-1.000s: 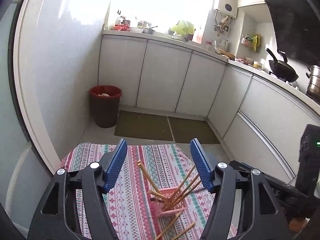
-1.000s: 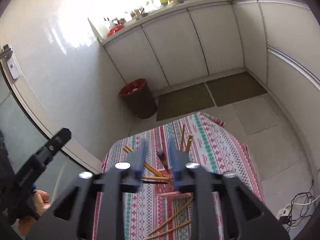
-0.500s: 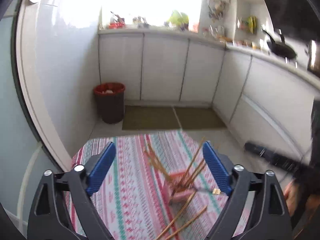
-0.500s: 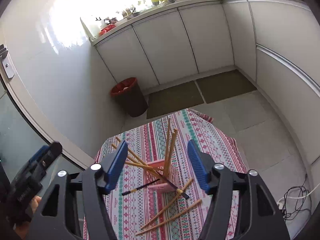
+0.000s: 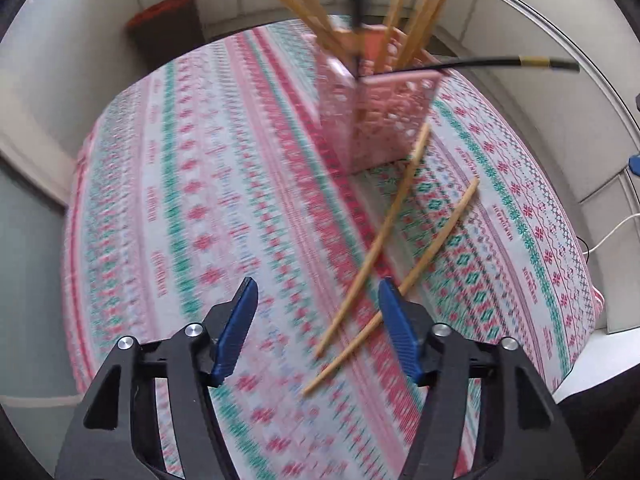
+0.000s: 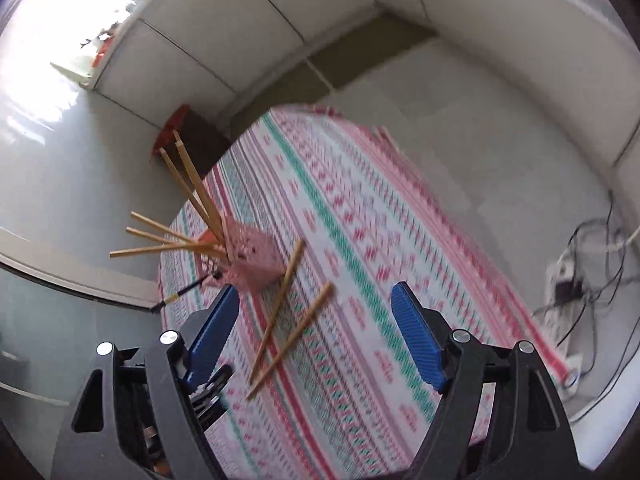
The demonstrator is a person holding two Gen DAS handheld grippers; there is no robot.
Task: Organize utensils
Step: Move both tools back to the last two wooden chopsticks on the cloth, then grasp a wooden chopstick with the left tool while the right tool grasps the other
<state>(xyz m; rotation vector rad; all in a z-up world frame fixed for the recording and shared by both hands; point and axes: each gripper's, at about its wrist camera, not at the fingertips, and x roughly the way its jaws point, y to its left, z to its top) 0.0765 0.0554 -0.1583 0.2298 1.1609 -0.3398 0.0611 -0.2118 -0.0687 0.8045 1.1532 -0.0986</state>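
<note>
Left wrist view: left gripper (image 5: pixel 316 324) gapes above two loose chopsticks (image 5: pixel 372 256); a hasty grab could topple the pink holder (image 5: pixel 384 120) nearby.

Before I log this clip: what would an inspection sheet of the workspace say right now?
Surface: table under a patterned cloth.
Job's things: pink holder upright, wooden chopsticks standing in it; a black chopstick sticks out sideways; two loose chopsticks lie crossed on the cloth.
Clutter: nothing seen.
Grippers: left gripper and right gripper both have jaws open and empty, above the loose pair.
Cables: power strip with cables on the floor.
Surroundings: white cabinets, red-lined bin.
</note>
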